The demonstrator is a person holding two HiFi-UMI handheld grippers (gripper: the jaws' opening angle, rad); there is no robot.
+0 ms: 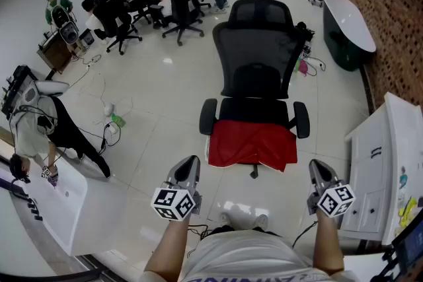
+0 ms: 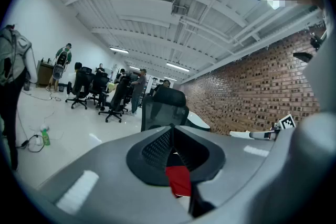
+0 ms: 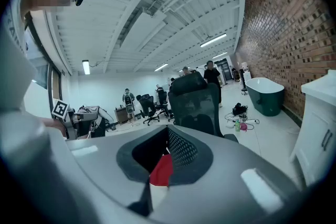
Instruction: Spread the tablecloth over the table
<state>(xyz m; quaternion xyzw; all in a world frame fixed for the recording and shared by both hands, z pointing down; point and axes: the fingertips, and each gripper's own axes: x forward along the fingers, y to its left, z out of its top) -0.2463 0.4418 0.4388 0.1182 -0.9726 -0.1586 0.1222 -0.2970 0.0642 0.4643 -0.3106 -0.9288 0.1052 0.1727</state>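
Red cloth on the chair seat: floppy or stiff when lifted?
Likely floppy: the red fabric cloth drapes in folds over the seat edge of the black mesh office chair. Probably light, since it looks thin.

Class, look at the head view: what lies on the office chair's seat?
A red tablecloth drapes over the office chair's seat front; the cushion beneath it is hidden.

The tablecloth point(image 1: 252, 144) is smooth red cloth, the chair back point(image 1: 256, 43) black mesh, the floor point(image 1: 158, 115) glossy, the wall point(image 1: 396, 16) rough brick.
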